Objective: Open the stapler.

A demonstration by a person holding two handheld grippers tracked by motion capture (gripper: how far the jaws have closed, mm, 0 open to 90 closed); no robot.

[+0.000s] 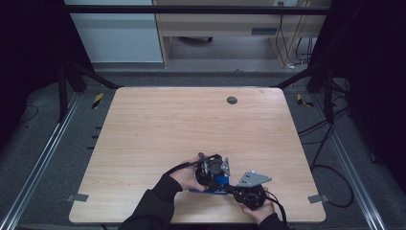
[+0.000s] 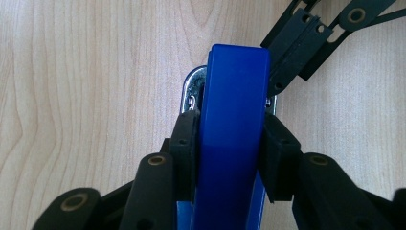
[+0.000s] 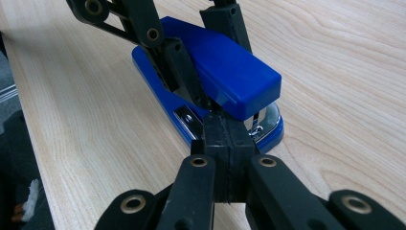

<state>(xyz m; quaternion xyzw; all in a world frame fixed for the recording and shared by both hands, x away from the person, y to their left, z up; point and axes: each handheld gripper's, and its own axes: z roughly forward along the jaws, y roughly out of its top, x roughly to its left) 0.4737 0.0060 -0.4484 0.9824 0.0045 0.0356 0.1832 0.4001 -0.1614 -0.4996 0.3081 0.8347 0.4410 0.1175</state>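
Left gripper view: the blue stapler [image 2: 233, 139] is clamped across its top arm by the half-closed left gripper [image 2: 232, 143], its long axis running straight ahead between the jaws. It lies on the table [image 1: 158, 124] near the near edge, right of centre. The right gripper [image 3: 228, 143], its jaws pressed together and empty, is set just before the stapler's front end, facing it.

We see a stapler [image 3: 225, 76] of smooth, slightly glossy blue plastic, with a shiny metal plate [image 3: 184, 117] on its base. Our table [image 1: 158, 129] is pale wood with a matt, fine grain. The grippers' jaws look like matt black plastic, with brass-coloured rivets [image 3: 132, 203] at their joints.
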